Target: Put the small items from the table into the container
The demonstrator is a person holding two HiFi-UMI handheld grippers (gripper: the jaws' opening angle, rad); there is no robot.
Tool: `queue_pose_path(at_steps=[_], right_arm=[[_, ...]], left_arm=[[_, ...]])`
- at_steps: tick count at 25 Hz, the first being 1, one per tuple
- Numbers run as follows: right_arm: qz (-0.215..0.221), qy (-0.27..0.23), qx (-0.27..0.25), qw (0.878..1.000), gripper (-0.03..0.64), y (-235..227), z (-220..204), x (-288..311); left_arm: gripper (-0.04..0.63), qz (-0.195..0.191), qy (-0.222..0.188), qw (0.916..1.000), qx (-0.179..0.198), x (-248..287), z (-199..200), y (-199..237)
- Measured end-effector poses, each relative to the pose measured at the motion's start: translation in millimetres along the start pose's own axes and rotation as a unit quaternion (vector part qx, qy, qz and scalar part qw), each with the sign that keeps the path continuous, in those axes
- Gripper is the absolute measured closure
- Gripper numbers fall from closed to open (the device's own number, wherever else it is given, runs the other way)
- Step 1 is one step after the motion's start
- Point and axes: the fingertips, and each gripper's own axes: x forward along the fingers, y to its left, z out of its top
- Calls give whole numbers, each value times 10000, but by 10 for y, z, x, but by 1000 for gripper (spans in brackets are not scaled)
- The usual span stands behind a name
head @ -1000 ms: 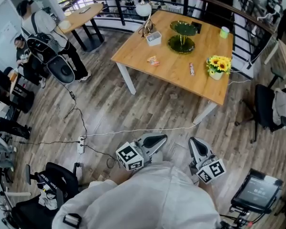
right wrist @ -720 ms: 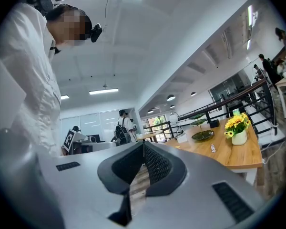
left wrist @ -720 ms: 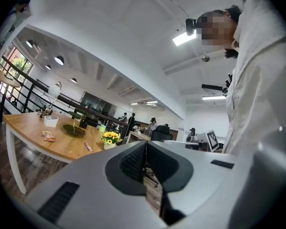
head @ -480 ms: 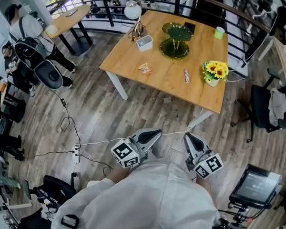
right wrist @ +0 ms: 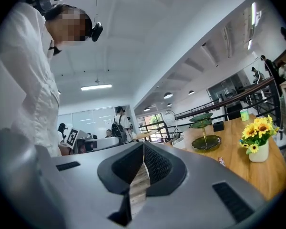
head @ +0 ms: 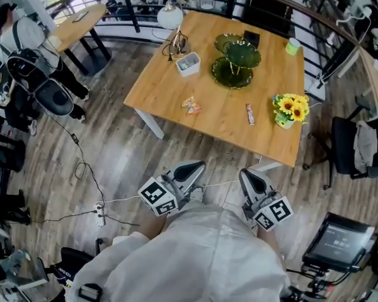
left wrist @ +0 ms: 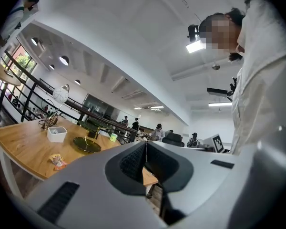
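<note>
A wooden table (head: 176, 87) stands ahead of me, apart from both grippers. On it lie an orange snack packet (head: 191, 105) and a small wrapped bar (head: 250, 113). A white rectangular container (head: 188, 63) sits near the table's far left side. My left gripper (head: 194, 168) and right gripper (head: 247, 175) are held close to my body over the floor, both shut and empty. The left gripper view shows the container (left wrist: 56, 134) and packet (left wrist: 57, 161) beyond the left gripper (left wrist: 145, 144). The right gripper (right wrist: 143, 147) faces the bar (right wrist: 221, 161).
Also on the table are a green tiered stand (head: 235, 58), a vase of yellow flowers (head: 291, 109), a white lamp (head: 170, 19) and a green cup (head: 293, 45). Cables (head: 82, 168) cross the wooden floor. Chairs (head: 349, 146) stand to the right. A railing (head: 340, 36) curves behind the table.
The table has come nearer and sits lower in the head view. Both grippers have travelled toward it together, still shut and level.
</note>
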Motion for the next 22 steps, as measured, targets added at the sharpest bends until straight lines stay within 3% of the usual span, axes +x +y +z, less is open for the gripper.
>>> queue_pose_path(at_steps=[9, 18, 22], right_arm=[[-448, 173, 37, 9988, 603, -272, 23, 558], [-739, 346, 88, 9966, 603, -714, 10, 501], [-676, 404, 186, 9967, 603, -984, -34, 482]], left_arm=[[586, -288, 78, 9995, -115, 191, 205, 795], [586, -323, 115, 9991, -242, 529, 155, 946], [586, -139, 110, 9995, -257, 657, 127, 926]])
